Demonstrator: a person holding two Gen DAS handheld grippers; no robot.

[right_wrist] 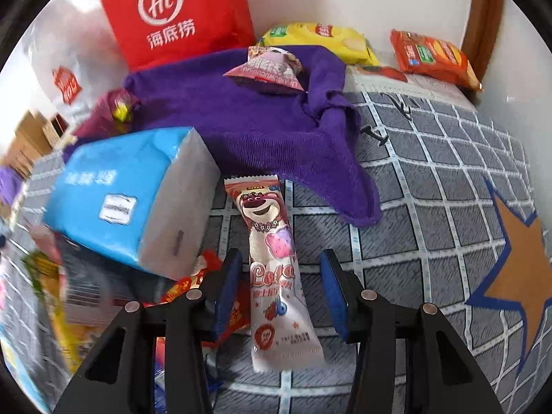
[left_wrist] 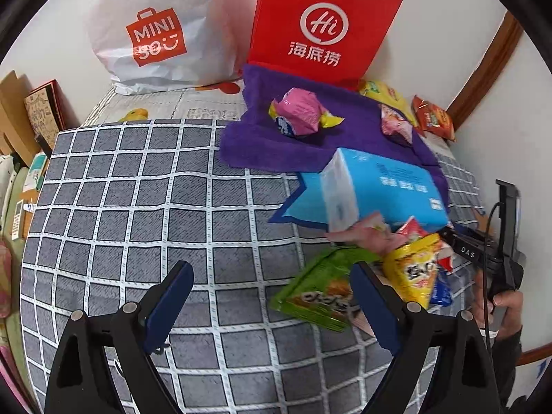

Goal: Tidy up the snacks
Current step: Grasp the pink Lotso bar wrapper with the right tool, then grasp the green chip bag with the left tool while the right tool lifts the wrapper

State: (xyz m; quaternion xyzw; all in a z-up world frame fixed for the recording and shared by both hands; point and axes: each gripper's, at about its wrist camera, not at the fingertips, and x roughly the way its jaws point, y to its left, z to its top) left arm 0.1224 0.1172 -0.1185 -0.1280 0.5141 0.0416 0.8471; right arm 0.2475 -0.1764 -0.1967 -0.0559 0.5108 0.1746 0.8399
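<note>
Red "Hi" bag (left_wrist: 324,24), "MINISO" bag (left_wrist: 155,34)

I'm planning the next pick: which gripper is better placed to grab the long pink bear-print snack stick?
Right. The right gripper already straddles the bear-print snack stick, its jaws open on either side with visible gaps. The left gripper is open over bare checked cloth, nearest the green packet, not the stick.
</note>
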